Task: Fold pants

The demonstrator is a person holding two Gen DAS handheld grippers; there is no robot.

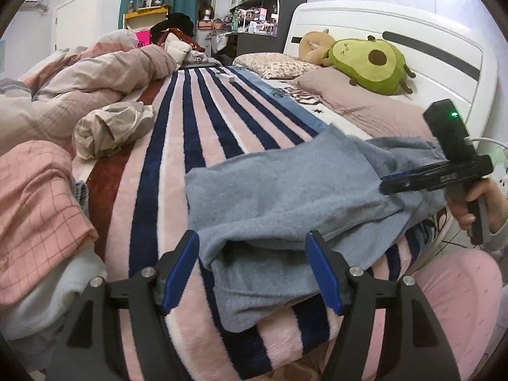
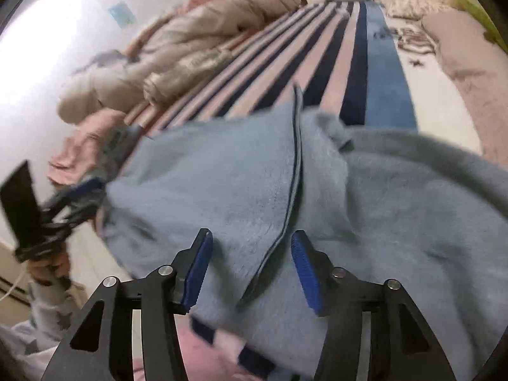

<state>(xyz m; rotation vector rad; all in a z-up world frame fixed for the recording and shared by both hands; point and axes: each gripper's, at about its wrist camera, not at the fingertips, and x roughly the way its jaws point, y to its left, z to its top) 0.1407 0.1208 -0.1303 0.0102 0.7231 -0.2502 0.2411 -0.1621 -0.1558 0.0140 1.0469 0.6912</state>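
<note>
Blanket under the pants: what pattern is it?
Pink, white and navy stripes on the blanket, clearest in the left wrist view.

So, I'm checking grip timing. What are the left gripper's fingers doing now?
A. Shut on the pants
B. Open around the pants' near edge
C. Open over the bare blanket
B: the left gripper stands open, its blue fingers flanking the grey-blue pants.

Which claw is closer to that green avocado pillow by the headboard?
Right. The right claw sits over the pants at the headboard end, below the avocado pillow. The left claw is at the pants' far end.
</note>
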